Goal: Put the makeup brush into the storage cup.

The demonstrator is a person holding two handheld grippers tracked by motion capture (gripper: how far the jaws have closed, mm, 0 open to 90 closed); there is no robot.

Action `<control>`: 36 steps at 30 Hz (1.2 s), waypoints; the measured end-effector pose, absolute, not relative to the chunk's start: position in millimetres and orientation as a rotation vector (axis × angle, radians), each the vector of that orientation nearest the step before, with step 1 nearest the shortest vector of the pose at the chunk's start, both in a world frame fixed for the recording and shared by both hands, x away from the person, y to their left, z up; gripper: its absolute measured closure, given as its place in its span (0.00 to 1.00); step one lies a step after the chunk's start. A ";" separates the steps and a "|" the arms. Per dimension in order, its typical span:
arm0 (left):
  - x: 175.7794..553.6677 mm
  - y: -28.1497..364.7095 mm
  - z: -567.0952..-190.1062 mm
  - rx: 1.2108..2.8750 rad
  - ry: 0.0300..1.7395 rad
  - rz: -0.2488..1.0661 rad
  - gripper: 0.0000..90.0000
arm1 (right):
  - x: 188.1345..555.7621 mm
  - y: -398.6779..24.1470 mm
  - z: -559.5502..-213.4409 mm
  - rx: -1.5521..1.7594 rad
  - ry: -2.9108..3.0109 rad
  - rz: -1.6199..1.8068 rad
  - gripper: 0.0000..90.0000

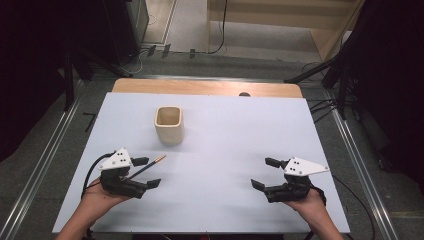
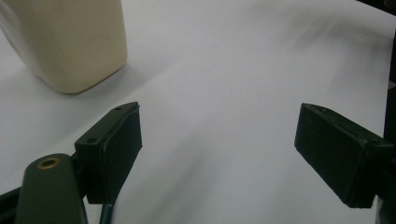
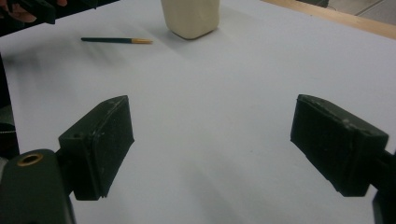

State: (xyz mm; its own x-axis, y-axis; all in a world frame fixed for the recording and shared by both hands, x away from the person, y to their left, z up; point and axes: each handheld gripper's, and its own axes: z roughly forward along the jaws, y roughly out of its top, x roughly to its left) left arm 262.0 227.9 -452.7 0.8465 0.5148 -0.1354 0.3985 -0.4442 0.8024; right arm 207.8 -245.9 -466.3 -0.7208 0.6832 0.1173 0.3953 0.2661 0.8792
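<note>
A cream cup point(image 1: 169, 124) with a matte finish, squarish with rounded corners, stands upright toward the far left of a smooth white sheet point(image 1: 225, 145) that covers a wooden table point(image 1: 205, 87), and a thin dark pencil point(image 1: 148, 167) with an orange tip lies flat nearer the person, apart from the cup. Around the table are grey carpet, metal floor rails, black stands and trailing cables. The left gripper point(image 1: 145, 173) sits low just beside the pencil's near end, jaws wide apart and holding nothing, while the right gripper point(image 1: 264, 174) rests well off at the right, also wide open and empty, each held in a hand entering from the near edge.
</note>
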 end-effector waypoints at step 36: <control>264.8 233.9 -451.2 2.092 0.715 0.159 0.19 | 208.8 -246.4 -467.1 1.006 2.217 1.468 0.16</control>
